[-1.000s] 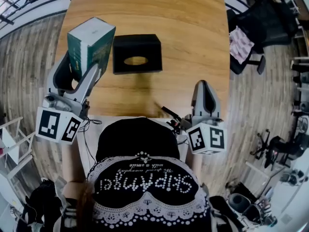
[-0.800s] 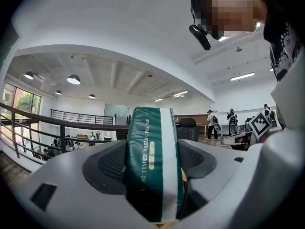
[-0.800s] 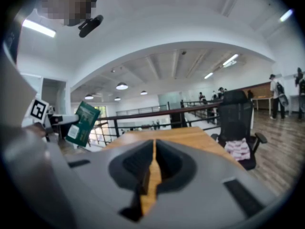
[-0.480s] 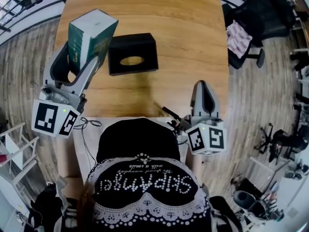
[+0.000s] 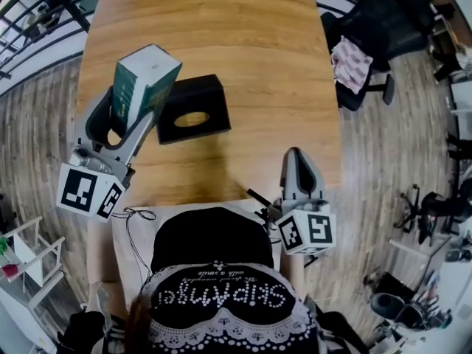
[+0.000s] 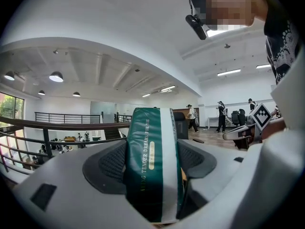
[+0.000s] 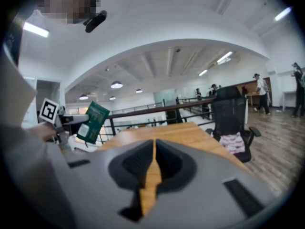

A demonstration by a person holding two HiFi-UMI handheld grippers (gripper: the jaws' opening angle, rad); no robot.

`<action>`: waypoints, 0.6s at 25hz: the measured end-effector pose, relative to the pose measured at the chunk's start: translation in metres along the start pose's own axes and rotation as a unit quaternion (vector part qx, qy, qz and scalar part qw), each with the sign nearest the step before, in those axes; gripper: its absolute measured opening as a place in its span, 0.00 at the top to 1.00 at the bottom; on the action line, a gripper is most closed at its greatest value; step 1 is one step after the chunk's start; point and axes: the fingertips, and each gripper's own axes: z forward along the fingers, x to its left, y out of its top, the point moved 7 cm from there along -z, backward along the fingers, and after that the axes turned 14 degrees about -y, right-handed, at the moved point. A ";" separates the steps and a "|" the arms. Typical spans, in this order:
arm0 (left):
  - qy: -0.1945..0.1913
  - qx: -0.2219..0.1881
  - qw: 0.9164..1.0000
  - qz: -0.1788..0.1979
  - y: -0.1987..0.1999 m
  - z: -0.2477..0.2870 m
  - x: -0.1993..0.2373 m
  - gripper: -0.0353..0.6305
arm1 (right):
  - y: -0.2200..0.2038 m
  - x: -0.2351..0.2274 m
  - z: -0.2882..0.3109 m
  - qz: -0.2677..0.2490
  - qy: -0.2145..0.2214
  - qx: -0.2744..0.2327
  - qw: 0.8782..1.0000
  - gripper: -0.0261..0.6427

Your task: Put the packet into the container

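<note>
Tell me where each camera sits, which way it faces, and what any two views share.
Head view: on the person's head, facing steeply down at the table, the black container, both tools and the person's shirt; the left tool holds the packet.
Left gripper view: rides the left tool, looking along jaws shut on the packet; shirt at upper right.
Right gripper view: rides the right tool, jaws together and empty, facing across the table toward a chair.
Shared: the packet appears in all three views.
</note>
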 end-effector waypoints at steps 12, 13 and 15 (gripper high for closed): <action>-0.043 0.014 0.999 -0.006 -0.019 0.025 0.007 0.42 | -0.017 0.007 -0.004 0.005 -0.009 0.025 1.000 0.90; -0.045 0.015 0.999 -0.009 -0.022 0.026 0.007 0.42 | -0.018 0.007 -0.004 0.005 -0.009 0.027 1.000 0.90; -0.049 0.017 0.999 -0.013 -0.025 0.030 0.007 0.42 | -0.018 0.008 -0.003 0.005 -0.009 0.032 0.999 0.90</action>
